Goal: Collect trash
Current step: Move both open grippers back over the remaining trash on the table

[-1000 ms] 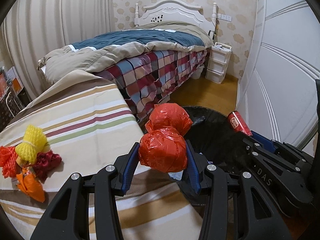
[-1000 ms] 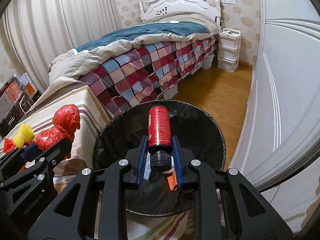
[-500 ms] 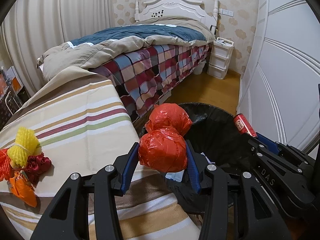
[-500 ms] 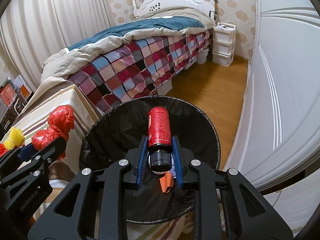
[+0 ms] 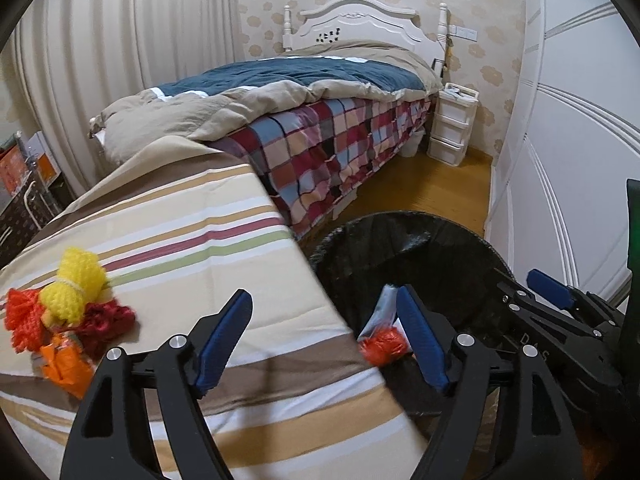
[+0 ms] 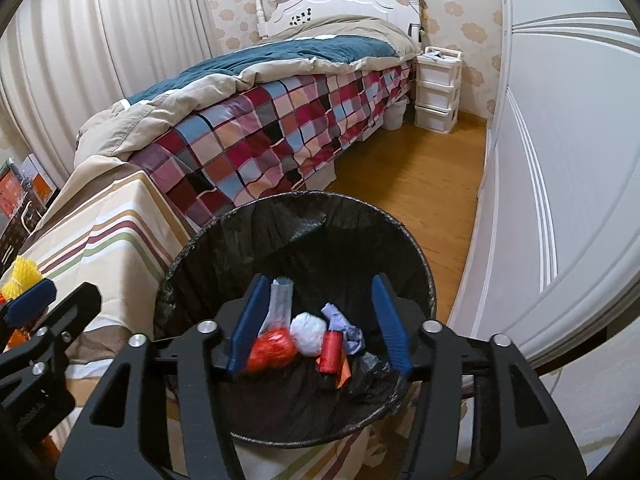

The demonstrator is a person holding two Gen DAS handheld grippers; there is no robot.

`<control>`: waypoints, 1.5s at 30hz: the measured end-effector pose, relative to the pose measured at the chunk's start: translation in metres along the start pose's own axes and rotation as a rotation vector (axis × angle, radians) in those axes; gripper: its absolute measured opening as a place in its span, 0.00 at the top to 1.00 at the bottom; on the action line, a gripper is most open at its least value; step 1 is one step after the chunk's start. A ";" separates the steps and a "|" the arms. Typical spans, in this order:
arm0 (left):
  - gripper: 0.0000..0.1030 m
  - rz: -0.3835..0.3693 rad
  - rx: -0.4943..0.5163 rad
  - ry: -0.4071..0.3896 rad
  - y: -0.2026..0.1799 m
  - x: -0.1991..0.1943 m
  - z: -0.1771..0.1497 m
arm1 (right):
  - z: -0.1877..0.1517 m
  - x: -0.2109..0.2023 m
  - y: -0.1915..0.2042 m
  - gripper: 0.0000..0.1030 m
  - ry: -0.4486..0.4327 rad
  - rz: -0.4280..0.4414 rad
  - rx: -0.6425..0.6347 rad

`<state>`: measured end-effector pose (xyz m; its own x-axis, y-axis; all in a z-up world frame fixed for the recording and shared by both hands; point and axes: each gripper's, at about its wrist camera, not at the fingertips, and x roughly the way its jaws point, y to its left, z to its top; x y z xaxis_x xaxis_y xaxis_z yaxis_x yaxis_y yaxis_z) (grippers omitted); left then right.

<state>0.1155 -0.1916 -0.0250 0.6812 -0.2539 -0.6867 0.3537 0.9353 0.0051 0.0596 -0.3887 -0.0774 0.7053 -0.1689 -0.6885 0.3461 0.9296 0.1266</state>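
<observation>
Both your grippers, left gripper (image 5: 324, 344) and right gripper (image 6: 320, 334), hang fingers apart, empty, over the trash bin (image 6: 416, 248); next, take the mesh scraps (image 5: 60, 320) at lower left on the tabletop (image 5: 208, 240).

black bin liner (image 6: 248, 248), striped cloth (image 5: 192, 240) (beige)

We see a crinkled, faintly glossy black plastic liner (image 6: 248, 248) in the bin, holding a shiny red plastic bag (image 6: 272, 350), a crumpled white wad (image 6: 308, 334) and a smooth red can (image 6: 330, 354). The striped cloth (image 5: 192, 240) looks matt and woven, the netting (image 5: 76, 292) coarse foam mesh, the floor (image 6: 420, 184) polished wood.
</observation>
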 end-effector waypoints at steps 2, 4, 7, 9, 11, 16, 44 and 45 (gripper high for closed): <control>0.27 0.009 -0.006 -0.003 0.007 -0.005 -0.003 | -0.001 -0.002 0.004 0.45 0.002 0.004 -0.007; 0.26 0.022 -0.015 -0.006 0.016 -0.011 -0.007 | -0.004 -0.005 0.009 0.44 0.004 0.011 -0.015; 0.26 0.039 -0.036 -0.008 0.031 -0.020 -0.014 | -0.007 -0.010 0.020 0.42 0.005 0.024 -0.031; 0.26 0.052 -0.054 -0.006 0.043 -0.026 -0.020 | -0.009 -0.013 0.027 0.39 0.005 0.037 -0.040; 0.26 0.070 -0.078 -0.004 0.058 -0.033 -0.027 | -0.012 -0.018 0.038 0.36 0.002 0.035 -0.076; 0.25 0.125 -0.118 0.001 0.090 -0.047 -0.043 | -0.012 -0.032 0.058 0.35 -0.035 -0.005 -0.156; 0.25 0.374 -0.342 0.018 0.248 -0.100 -0.103 | -0.063 -0.058 0.235 0.30 0.052 0.323 -0.416; 0.25 0.379 -0.350 0.021 0.253 -0.101 -0.105 | -0.066 -0.060 0.239 0.30 0.053 0.329 -0.423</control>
<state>0.0687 0.0962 -0.0308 0.7056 0.1208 -0.6983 -0.1539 0.9880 0.0153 0.0596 -0.1349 -0.0528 0.6984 0.1597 -0.6977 -0.1749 0.9833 0.0501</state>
